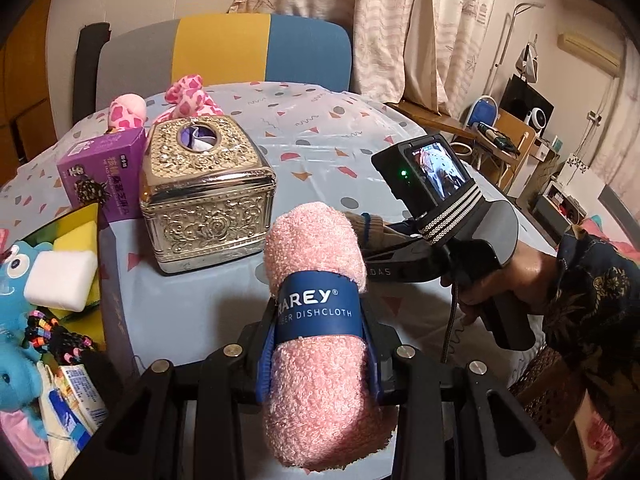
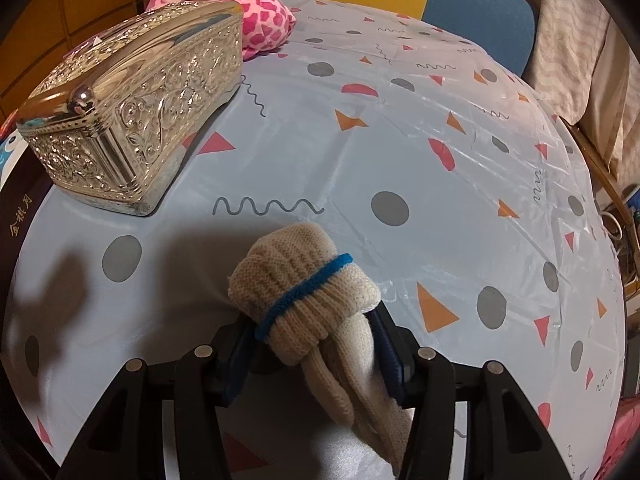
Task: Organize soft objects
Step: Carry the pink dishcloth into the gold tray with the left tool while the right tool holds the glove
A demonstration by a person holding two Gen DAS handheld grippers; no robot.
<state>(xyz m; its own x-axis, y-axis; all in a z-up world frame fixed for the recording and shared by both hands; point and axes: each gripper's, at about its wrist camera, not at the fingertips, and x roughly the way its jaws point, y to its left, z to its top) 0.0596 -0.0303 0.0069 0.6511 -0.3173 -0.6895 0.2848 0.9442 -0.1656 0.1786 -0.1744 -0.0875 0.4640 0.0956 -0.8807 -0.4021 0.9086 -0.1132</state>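
Rolled pink fluffy dishcloth [image 1: 320, 344], bound by a dark blue paper band [image 1: 318, 309], is pinched between the two blue-padded fingers of the left gripper [image 1: 318, 354], its long axis running straight along the fingers and its far rounded end pointing toward the ornate silver-gold embossed metal tissue box [image 1: 206, 192], above the pale blue tablecloth with grey dots and orange and pink triangles [image 1: 320, 136]. White writing on the band reads "AREY" with "DISHCLOTH" beneath. Left of the tissue box stands a purple carton [image 1: 104, 172] with print too small to read; behind it lies a pink spotted plush toy [image 1: 192, 96]. To the right of the tissue box, the right gripper [image 2: 310, 354] clamps a rolled cream knitted glove with a blue rim stripe [image 2: 304, 288], cuff end pointing forward along the fingers, its loose fingers trailing back between the pads. A hand [image 1: 508, 280] in a dark patterned sleeve [image 1: 596, 300] holds that gripper.
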